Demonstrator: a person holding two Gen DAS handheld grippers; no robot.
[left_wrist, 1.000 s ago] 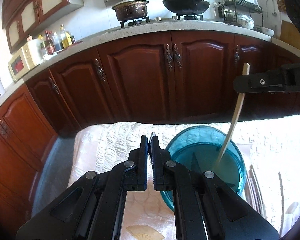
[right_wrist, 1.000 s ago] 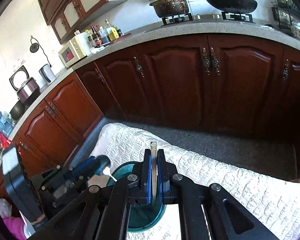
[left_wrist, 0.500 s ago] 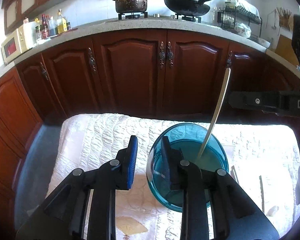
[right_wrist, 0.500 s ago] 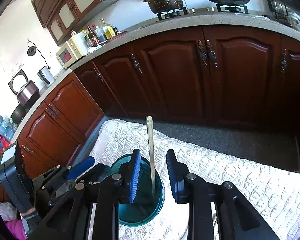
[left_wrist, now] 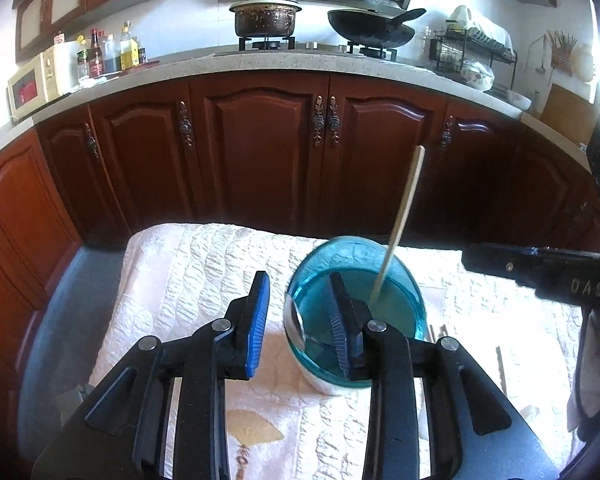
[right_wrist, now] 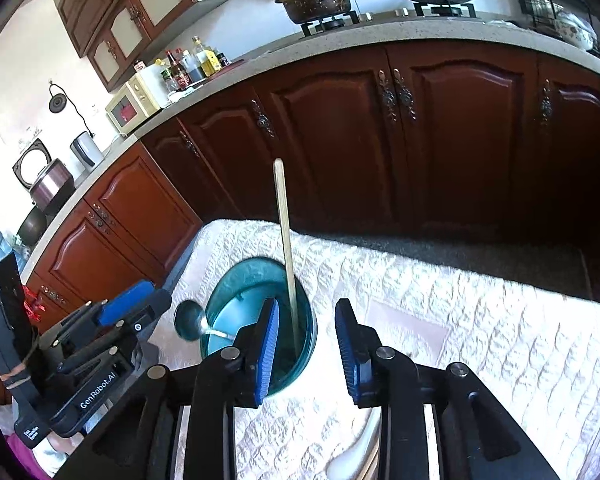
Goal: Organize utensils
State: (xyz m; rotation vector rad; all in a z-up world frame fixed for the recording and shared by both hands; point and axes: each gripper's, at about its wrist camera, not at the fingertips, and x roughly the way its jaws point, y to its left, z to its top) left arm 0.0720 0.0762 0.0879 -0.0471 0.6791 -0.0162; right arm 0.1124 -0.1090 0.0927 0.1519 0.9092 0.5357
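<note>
A blue translucent cup (left_wrist: pixel 396 280) stands on the white quilted cloth (left_wrist: pixel 188 280). A pale chopstick (left_wrist: pixel 402 216) leans upright in the cup. A metal spoon (left_wrist: pixel 296 326) rests on its left rim, bowl hanging outside. My left gripper (left_wrist: pixel 298 284) hovers just before the cup; its jaws are opening and the pads touch nothing. In the right wrist view the cup (right_wrist: pixel 240 292), chopstick (right_wrist: pixel 286 240) and spoon (right_wrist: pixel 188 320) show again. My right gripper (right_wrist: pixel 307 308) stands open to the right of the chopstick, apart from it. The left gripper (right_wrist: pixel 140 304) sits beside the spoon.
Thin sticks (left_wrist: pixel 500 360) lie on the cloth right of the cup. A pale utensil (right_wrist: pixel 360 448) lies under my right gripper. Dark red cabinets (left_wrist: pixel 260 160) stand beyond a strip of grey floor. The cloth's far edge is close behind the cup.
Both grippers went from shut to open. The left let go of the spoon and the right let go of the chopstick; both utensils now sit in the cup. Both grippers drew back.
</note>
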